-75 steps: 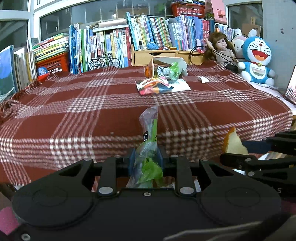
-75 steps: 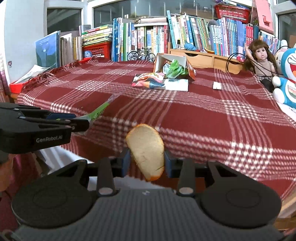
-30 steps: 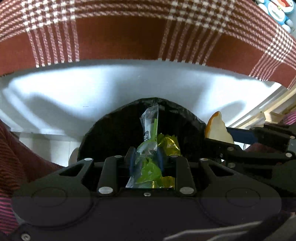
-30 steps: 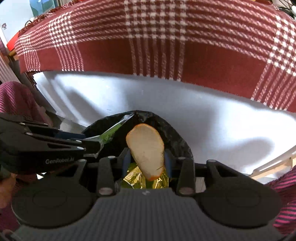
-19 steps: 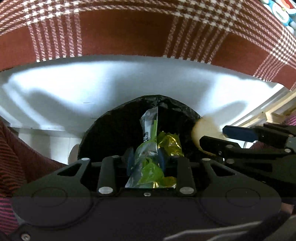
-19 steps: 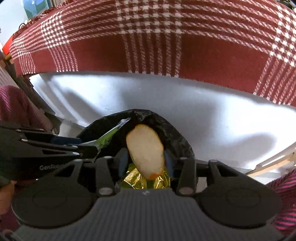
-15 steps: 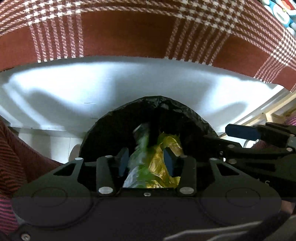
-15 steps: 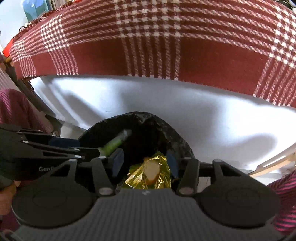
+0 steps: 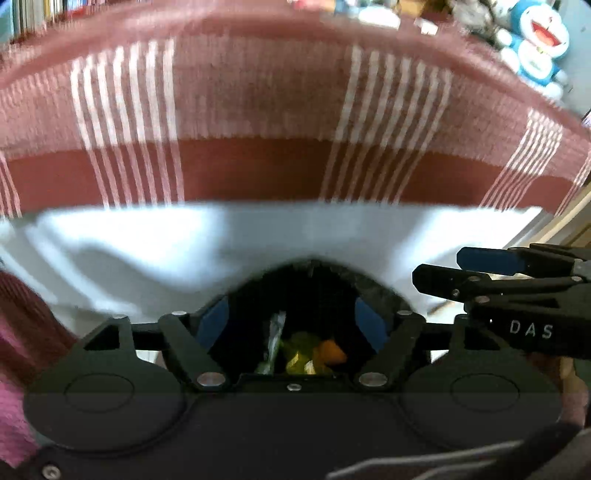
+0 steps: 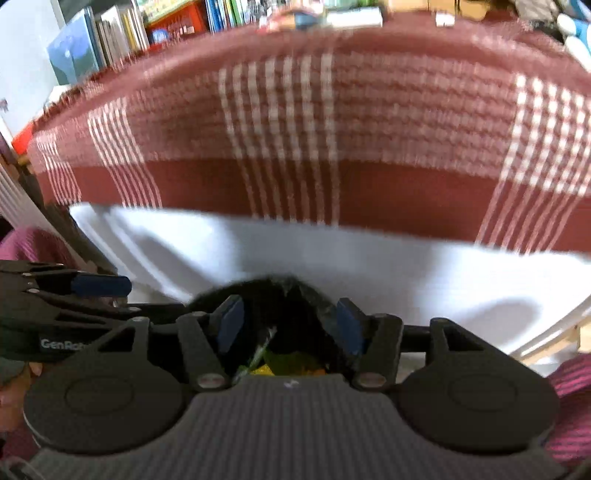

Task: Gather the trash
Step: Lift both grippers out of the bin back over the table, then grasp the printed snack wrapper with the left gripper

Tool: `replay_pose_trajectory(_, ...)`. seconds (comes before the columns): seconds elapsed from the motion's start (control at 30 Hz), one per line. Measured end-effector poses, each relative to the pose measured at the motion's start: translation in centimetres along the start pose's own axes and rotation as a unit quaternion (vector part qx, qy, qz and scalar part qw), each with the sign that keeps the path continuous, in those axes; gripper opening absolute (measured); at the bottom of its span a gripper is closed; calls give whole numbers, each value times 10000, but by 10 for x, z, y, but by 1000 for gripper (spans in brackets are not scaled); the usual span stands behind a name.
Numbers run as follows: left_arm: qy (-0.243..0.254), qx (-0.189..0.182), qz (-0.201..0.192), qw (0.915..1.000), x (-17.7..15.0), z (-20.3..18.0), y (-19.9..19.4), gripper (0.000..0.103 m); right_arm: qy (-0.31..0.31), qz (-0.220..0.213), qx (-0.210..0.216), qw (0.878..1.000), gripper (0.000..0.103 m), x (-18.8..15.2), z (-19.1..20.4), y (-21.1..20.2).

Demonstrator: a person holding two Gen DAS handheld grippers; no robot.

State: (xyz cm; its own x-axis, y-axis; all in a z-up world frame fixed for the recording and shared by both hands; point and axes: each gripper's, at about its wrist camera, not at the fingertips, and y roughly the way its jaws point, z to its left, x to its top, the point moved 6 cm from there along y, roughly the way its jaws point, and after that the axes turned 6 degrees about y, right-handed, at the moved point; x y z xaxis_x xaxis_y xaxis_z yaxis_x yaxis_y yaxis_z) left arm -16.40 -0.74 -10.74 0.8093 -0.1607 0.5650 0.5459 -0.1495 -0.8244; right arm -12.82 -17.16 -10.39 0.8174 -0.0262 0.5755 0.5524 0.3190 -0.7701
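A bin with a black liner [image 9: 369, 284] stands below the table's front edge. In it lie a clear-green wrapper [image 9: 273, 339], gold foil [image 9: 299, 360] and an orange-crusted bread piece [image 9: 330, 350]. My left gripper [image 9: 291, 314] hangs over the bin, jaws opening, nothing between the blue pads. To its right my right gripper [image 9: 439, 266] is also empty. In the right wrist view, the right gripper [image 10: 290, 321] has its jaws opening above the bin [image 10: 258, 291], with the wrapper [image 10: 258, 354] down inside. The left gripper [image 10: 125, 299] is at the left.
A red plaid cloth [image 9: 258, 166] over a white undercloth [image 9: 184, 240] covers the table above the bin. Blurred litter [image 10: 314, 16] lies at the far side, with books [image 10: 110, 48] behind it and a blue plush toy [image 9: 539, 48] at the right.
Both grippers opened and let go: the wrapper and the bread dropped into the bin. Both hands have since risen, so more of the table shows.
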Motion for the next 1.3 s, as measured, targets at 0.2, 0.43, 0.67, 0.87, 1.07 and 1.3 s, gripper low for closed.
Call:
replay_pose_trajectory(0.2, 215, -27, -799, 9966, 46, -1, -39, 87, -165, -645, 118, 9977, 74, 42, 7, -35)
replay_pose_trajectory(0.43, 230, 25, -1417, 9896, 102, 3, -58, 89, -427, -1266, -29, 9910, 77, 87, 6, -56)
replay_pose_trajectory(0.67, -53, -106, -1778, 9840, 158, 13, -44, 92, -311, -1682, -196, 9851, 79, 130, -10, -62)
replay_pose_trajectory(0.87, -174, -61, -1930, 9810, 203, 18, -13, 94, -105, -1811, -377, 9827, 80, 168, -34, -49)
replay_pose_trajectory(1.07, -638, -295, -2065, 9759, 244, 29, 22, 94, -102, -1818, -631, 9813, 80, 194, -56, -25)
replay_pose_trajectory(1.3, -603, -246, -2042, 9768, 274, 27, 65, 98, -343, -1739, -755, 9813, 80, 208, -62, -1)
